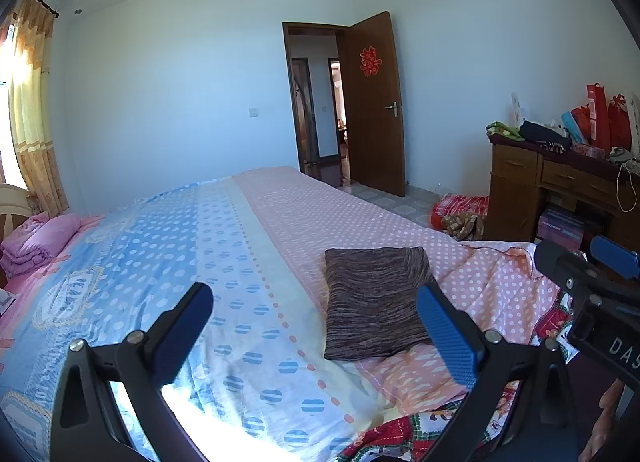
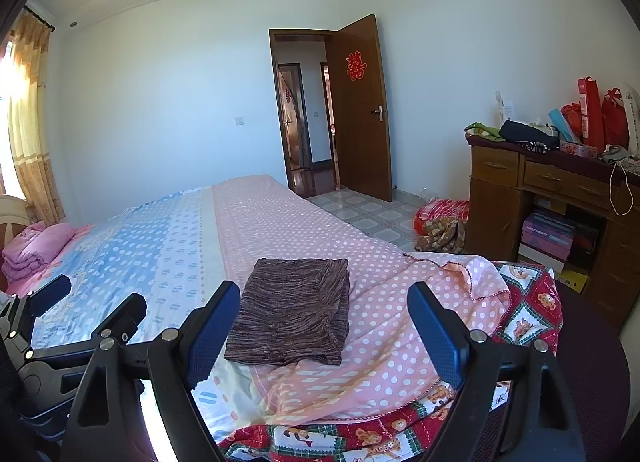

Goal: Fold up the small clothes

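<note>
A wide bed fills the lower part of both views, covered by a sheet whose left half is blue with white dots and whose right half is pink with white dots. At the near edge the pink sheet is turned back over a red and green bear-print quilt. A folded pink blanket lies at the far left of the bed, near a yellow curtain lit by the window.

The folded brown garment lies flat on the pink half of the bed as a neat rectangle, near the front edge. In the right wrist view it sits between the two blue-padded fingers of the right claw, which is spread wide and holds nothing. In the left wrist view the left claw is likewise spread and empty, with the garment beside its right finger; whether they touch cannot be told.

Beyond the bed the walls are white, and a brown door with a red paper ornament stands open onto a hallway. The floor is tiled. At the right a wooden desk carries dark clothing, red bags and small clutter, with boxes stacked underneath. A red checked bundle lies on the floor beside the desk
</note>
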### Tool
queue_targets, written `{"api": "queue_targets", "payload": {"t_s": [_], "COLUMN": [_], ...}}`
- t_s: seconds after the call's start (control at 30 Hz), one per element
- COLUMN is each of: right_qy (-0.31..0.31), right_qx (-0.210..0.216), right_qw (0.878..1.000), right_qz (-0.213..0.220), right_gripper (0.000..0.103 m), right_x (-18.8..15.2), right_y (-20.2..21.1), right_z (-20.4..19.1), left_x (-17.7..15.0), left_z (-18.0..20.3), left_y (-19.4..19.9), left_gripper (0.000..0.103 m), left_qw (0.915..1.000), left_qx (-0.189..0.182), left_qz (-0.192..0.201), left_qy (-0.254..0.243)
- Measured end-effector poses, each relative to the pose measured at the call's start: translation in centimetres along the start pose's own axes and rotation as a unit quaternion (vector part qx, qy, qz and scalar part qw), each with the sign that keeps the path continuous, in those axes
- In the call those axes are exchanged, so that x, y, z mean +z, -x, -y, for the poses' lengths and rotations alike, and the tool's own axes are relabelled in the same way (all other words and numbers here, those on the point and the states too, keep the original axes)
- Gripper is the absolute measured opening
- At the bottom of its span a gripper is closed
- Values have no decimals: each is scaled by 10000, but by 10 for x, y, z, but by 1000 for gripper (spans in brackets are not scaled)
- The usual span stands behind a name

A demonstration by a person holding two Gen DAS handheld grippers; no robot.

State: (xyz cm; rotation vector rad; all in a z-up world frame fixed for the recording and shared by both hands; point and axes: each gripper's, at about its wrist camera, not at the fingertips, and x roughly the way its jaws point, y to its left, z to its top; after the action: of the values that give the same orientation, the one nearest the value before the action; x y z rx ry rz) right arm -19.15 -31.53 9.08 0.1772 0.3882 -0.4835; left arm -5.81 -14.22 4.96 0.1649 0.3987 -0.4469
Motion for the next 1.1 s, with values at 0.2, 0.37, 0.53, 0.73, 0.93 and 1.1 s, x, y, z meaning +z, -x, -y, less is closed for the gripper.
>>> {"api": "queue_targets", "payload": {"t_s": [0.2, 0.37, 0.53, 0.73, 0.93, 1.1], "right_qy": [-19, -53, -49, -45, -52, -55], "right_qx": [-3, -35, -39, -55, -62, -74], "right_qw": [10000, 10000, 10000, 10000, 10000, 9999], "right_qz": [-11, -6, -8, -22, -32, -47], "right_gripper": [86, 86, 86, 86, 86, 86], "right_x": [-1, -3, -3, -4, -5, -7], "right_y": [-1, -2, -2, -3, -3, -4], "right_z": [1, -1, 0, 0, 1, 1], "left_x": [1, 1, 1, 2, 2, 2], "left_z": [-2, -2, -3, -3, -3, -5], "left_y": [-2, -2, -2, -4, -7, -10], "left_gripper": [103, 103, 103, 103, 103, 103], "left_qw": [10000, 10000, 10000, 9999, 9999, 9998], "left_qx": [7, 20, 18, 81, 100, 181], "left_qz": [-8, -9, 27, 45, -41, -57], "left_qy": [13, 9, -14, -49, -22, -14]}}
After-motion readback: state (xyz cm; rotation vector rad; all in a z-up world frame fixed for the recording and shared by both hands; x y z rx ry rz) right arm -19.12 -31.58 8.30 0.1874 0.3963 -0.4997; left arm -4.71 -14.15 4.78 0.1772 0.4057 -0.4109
